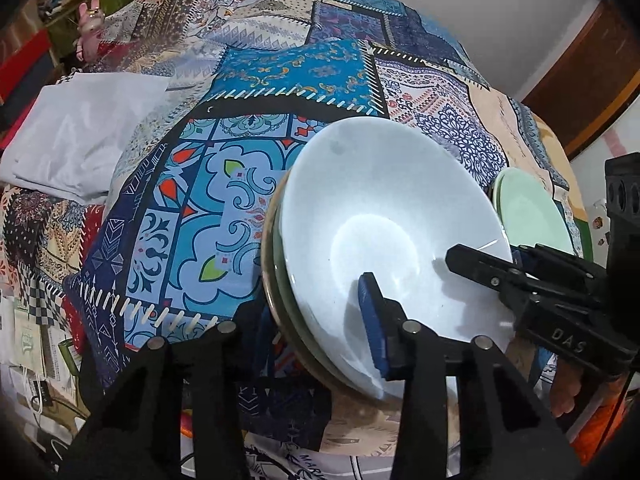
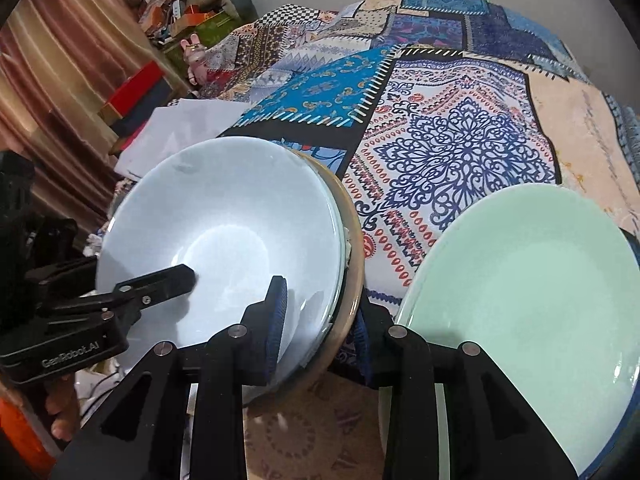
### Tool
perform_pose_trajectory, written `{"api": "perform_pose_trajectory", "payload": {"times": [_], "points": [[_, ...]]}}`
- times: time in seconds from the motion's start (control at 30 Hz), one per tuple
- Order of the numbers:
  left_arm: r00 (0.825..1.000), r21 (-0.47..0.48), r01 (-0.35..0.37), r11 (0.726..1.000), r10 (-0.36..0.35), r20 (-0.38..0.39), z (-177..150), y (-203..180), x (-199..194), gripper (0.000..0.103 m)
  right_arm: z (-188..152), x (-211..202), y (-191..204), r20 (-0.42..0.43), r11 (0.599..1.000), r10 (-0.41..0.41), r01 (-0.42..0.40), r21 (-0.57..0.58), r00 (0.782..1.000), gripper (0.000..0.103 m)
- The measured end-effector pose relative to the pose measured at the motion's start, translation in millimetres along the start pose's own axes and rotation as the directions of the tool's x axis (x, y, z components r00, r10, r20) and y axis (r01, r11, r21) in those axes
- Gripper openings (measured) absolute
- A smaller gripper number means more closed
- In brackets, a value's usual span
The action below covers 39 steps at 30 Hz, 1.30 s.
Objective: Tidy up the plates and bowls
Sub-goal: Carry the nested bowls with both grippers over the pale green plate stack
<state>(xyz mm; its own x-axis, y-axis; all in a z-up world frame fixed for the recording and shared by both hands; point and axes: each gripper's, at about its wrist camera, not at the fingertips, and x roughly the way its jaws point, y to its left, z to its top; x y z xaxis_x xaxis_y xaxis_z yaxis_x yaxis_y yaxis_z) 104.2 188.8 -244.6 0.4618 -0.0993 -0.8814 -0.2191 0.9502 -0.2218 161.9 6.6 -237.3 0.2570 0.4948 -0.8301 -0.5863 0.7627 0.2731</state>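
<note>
a stack of dishes (image 1: 320, 280), pale blue bowl (image 1: 384, 220) on top with a dark green rim and a tan rim showing beneath it, sits tilted on a patchwork bedspread (image 1: 224, 200), its open face turned up and toward my two cameras, its near edge low and its far edge raised; being round, the blue bowl has no long axis to speak of, only the line of its tilt running away from me. my left gripper (image 1: 316, 328) straddles the stack's near left rim, one blue pad inside the bowl and the other finger outside and below the rims, jaws partly open; i cannot tell whether the pads press yet. my right gripper (image 2: 320, 320) straddles the opposite rim, narrow-set, its inner pad on the bowl's inside wall and its outer pad under the tan edge, and it looks clamped on the stack. just beside it to the right lies a mint green plate (image 2: 528, 304), flat, face up, apart from the stack. a folded white cloth (image 1: 80, 136) lies well off to the left on the bed. i judge the step in hand to be a two-handed hold on the stack, either lifting or settling it; the next move calls for both grips firm on opposite rims and a level, even carry, since a tilted pile on soft bedding could slide apart. the plate looks still to be gathered.
</note>
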Motion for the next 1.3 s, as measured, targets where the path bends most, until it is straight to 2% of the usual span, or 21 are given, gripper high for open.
{"api": "perform_pose_trajectory", "payload": {"times": [0.13, 0.4, 0.73, 1.3], "points": [[0.999, -0.004, -0.046, 0.999, 0.046, 0.012, 3, -8, -1, 0.04, 2, -2, -5, -0.008, 0.999, 0.022, -0.022, 0.027, 1.0, 0.028], [0.999, -0.02, -0.034, 0.999, 0.034, 0.015, 7, -7, -5, 0.04, 3, -8, -8, 0.009, 0.998, 0.021, -0.022, 0.055, 1.0, 0.026], [0.999, 0.0, -0.014, 1.0, 0.014, 0.05, 15, -21, -20, 0.04, 9, -37, -15, 0.077, 0.997, 0.015, -0.02, 0.073, 0.997, 0.026], [0.993, 0.09, 0.033, 0.995, -0.043, 0.112, 35, -74, -46, 0.04, 11, -92, -44, 0.174, 0.993, -0.062, 0.043, 0.109, 0.983, 0.025]]}}
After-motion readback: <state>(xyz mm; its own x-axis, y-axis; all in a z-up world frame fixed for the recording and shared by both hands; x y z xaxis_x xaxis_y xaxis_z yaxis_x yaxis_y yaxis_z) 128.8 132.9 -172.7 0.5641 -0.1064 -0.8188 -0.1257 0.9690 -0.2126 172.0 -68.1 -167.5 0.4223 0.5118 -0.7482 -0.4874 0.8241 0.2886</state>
